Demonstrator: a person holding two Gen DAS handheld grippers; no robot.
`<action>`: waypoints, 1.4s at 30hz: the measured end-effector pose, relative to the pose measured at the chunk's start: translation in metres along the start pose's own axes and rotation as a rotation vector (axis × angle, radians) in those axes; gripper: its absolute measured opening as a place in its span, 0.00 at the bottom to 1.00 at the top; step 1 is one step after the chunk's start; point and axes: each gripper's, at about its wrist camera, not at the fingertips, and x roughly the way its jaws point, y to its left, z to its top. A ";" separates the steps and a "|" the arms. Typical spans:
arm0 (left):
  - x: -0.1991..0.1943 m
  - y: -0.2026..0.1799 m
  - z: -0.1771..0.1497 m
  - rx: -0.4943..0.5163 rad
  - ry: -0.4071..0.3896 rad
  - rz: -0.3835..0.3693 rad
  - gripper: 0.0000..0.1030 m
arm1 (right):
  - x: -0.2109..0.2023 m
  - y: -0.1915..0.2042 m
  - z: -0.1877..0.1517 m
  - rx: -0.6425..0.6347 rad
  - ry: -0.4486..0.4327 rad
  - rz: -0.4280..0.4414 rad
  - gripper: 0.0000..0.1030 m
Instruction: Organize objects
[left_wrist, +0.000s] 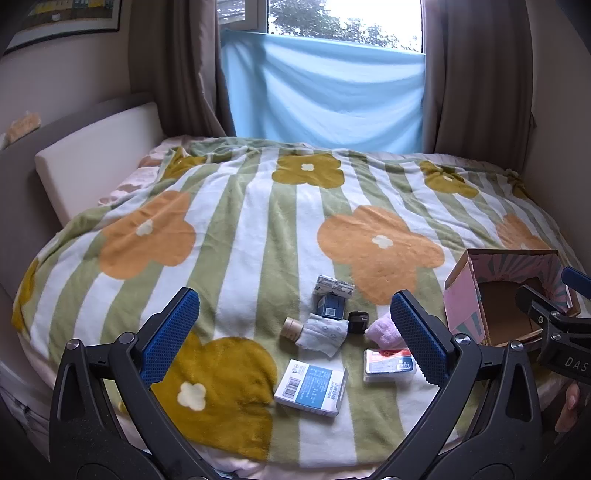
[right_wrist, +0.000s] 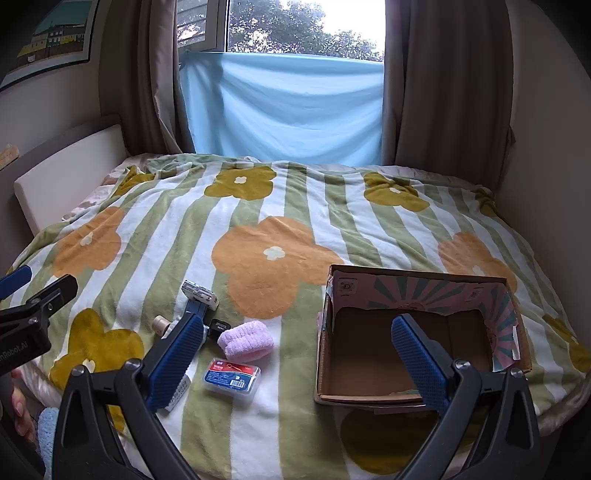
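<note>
Clutter (left_wrist: 332, 332) is lying ahead between the spread fingers of the left hand-held gripper (left_wrist: 291, 332); the right hand-held gripper (right_wrist: 295, 354), likewise spread, is hovering before the cardboard box (right_wrist: 417, 354).

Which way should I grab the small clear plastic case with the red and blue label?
The clear plastic case lies flat on the blanket, nothing touching it. Probably best to come from straight above and close on its two long edges across the narrow width. The right gripper is open, and the empty cardboard box is beside it.
</note>
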 end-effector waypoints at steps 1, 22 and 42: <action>0.000 0.001 0.001 0.000 0.001 -0.001 1.00 | 0.000 0.000 0.000 -0.001 0.001 -0.001 0.99; -0.001 -0.003 -0.002 0.006 0.003 -0.012 1.00 | -0.003 -0.003 0.003 0.014 -0.013 -0.012 0.99; -0.002 -0.004 -0.002 0.007 0.009 -0.010 1.00 | -0.012 0.005 0.003 0.006 -0.061 0.049 0.99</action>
